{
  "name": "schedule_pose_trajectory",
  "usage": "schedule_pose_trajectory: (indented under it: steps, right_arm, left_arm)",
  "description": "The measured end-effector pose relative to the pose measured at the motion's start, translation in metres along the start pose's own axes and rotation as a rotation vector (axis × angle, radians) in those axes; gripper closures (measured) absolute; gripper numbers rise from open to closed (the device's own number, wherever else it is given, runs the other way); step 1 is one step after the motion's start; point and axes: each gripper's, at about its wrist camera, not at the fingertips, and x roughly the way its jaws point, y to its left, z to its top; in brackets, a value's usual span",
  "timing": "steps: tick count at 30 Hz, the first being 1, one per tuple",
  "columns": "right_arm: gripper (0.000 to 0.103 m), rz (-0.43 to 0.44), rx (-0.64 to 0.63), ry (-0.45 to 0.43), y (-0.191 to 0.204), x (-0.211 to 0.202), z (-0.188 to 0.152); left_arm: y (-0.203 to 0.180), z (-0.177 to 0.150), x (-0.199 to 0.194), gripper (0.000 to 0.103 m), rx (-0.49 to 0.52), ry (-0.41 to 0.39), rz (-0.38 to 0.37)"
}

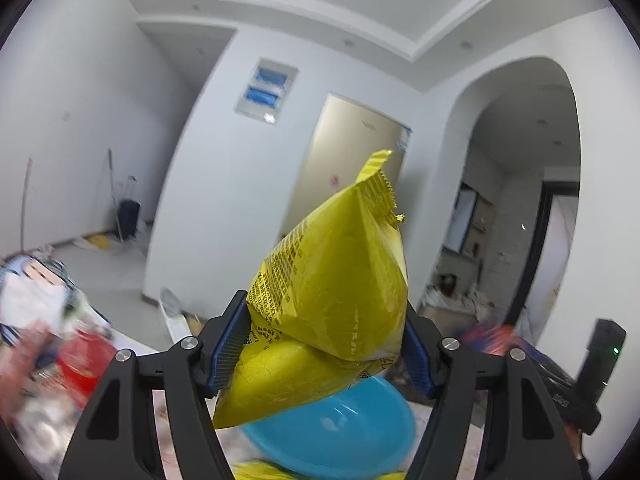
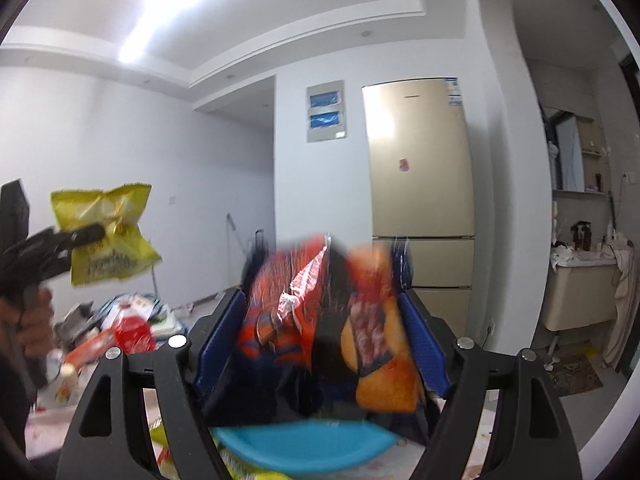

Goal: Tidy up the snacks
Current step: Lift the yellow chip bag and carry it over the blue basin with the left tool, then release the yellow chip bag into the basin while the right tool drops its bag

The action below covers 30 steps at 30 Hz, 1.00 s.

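Note:
My left gripper [image 1: 324, 320] is shut on a puffed yellow snack bag [image 1: 336, 280], held up in the air with its torn top pointing up. Below it lies a blue bowl [image 1: 340, 432]. The right wrist view shows the same yellow bag [image 2: 106, 236] at the left, pinched by the left gripper [image 2: 86, 234], which a hand [image 2: 34, 320] holds. My right gripper [image 2: 324, 304] is shut on an orange, red and dark snack bag [image 2: 320, 320], blurred, with both blue pads against its sides. The blue bowl [image 2: 304, 444] sits just under that bag.
Cluttered packets and a red bottle [image 2: 134, 332] lie at the left of the table [image 2: 480, 448], which has a pale patterned cloth. A gold fridge [image 2: 420, 184] stands against the far wall. The right gripper's body [image 1: 600, 352] shows at the right edge of the left wrist view.

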Motion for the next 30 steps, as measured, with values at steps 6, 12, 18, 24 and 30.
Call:
schedule_pose_trajectory:
  steps: [6, 12, 18, 24, 30]
  right_arm:
    - [0.028, 0.072, 0.090, 0.077, -0.007, 0.033, -0.015]
    - [0.042, 0.069, 0.077, 0.233, -0.007, 0.069, -0.053]
    - [0.019, 0.056, 0.103, 0.322, -0.013, 0.080, -0.062]
    - [0.000, 0.024, 0.024, 0.278, -0.022, 0.027, -0.025]
    - [0.000, -0.129, -0.046, 0.429, -0.066, 0.002, -0.066]
  left_arm:
    - [-0.026, -0.034, 0.048, 0.032, 0.032, 0.070, 0.032]
    - [-0.032, -0.086, 0.093, 0.032, 0.156, 0.188, 0.119]
    - [-0.022, -0.127, 0.120, 0.032, 0.167, 0.317, 0.117]
    - [-0.012, -0.148, 0.137, 0.032, 0.146, 0.402, 0.135]
    - [-0.006, -0.151, 0.141, 0.032, 0.114, 0.438, 0.114]
